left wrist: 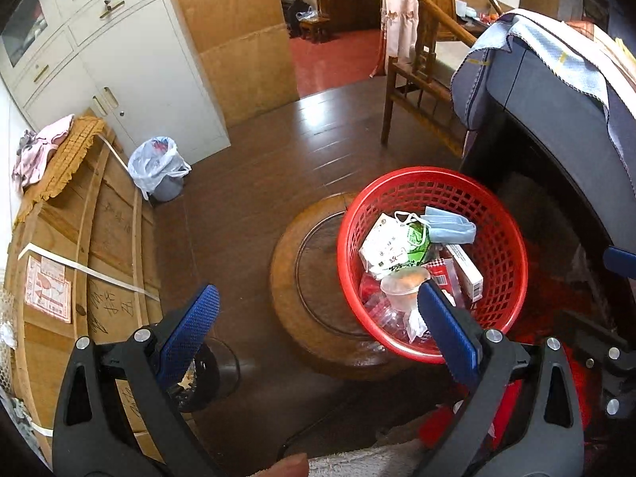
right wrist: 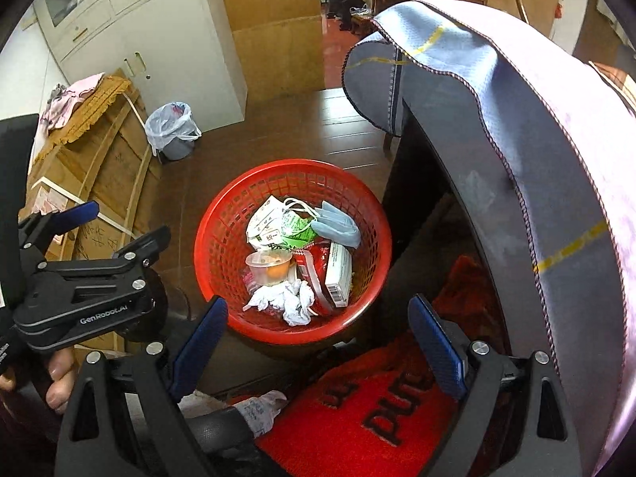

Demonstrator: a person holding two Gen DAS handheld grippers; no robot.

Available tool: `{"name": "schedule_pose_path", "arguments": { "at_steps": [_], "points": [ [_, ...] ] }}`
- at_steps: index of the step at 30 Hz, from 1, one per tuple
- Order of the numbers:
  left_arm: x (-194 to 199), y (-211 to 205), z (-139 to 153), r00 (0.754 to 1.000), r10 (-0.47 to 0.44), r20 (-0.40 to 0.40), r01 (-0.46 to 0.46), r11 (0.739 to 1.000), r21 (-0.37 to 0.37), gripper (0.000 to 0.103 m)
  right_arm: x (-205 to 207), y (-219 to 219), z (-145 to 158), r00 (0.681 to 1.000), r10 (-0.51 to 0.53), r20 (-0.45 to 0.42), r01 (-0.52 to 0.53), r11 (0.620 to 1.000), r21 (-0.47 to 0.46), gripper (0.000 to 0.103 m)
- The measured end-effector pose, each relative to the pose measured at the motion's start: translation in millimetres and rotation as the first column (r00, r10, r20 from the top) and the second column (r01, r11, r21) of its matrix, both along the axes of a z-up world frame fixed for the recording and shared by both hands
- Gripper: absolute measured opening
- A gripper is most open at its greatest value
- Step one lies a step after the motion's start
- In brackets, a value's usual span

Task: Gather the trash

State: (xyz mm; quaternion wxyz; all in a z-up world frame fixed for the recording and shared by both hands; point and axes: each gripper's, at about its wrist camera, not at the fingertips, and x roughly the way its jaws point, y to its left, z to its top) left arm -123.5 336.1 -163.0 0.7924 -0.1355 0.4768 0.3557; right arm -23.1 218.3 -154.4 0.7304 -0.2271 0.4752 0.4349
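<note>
A red plastic basket (left wrist: 505, 246) (right wrist: 222, 238) stands on a round wooden stool (left wrist: 290, 278). It holds trash: a blue face mask (left wrist: 451, 228) (right wrist: 338, 226), a white and green packet (left wrist: 387, 244) (right wrist: 270, 224), a clear cup with something orange (left wrist: 403, 284) (right wrist: 270, 266), a small carton (left wrist: 465, 266) (right wrist: 338, 274) and crumpled tissue (right wrist: 290, 298). My left gripper (left wrist: 318, 322) is open and empty, above the stool beside the basket; it also shows in the right wrist view (right wrist: 103, 230). My right gripper (right wrist: 318, 326) is open and empty, just in front of the basket.
A dark desk draped with a blue-grey cloth (left wrist: 556, 63) (right wrist: 497, 91) stands right of the basket. A grey bin with a white bag liner (left wrist: 159, 167) (right wrist: 173, 127) stands by a white cabinet (left wrist: 131, 47). A wooden crate (left wrist: 79, 238) is left. A red mat (right wrist: 357, 417) lies below.
</note>
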Motion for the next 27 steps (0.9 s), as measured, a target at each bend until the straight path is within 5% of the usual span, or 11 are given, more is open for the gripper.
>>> {"name": "schedule_pose_path", "arguments": {
  "at_steps": [27],
  "points": [
    [1.2,-5.8,3.6,1.0,0.002,0.026,-0.002,1.0,-0.004,0.096,2.8,-4.6,3.1,1.0,-0.011,-0.01,0.011,1.0,0.02,0.09]
  ]
}}
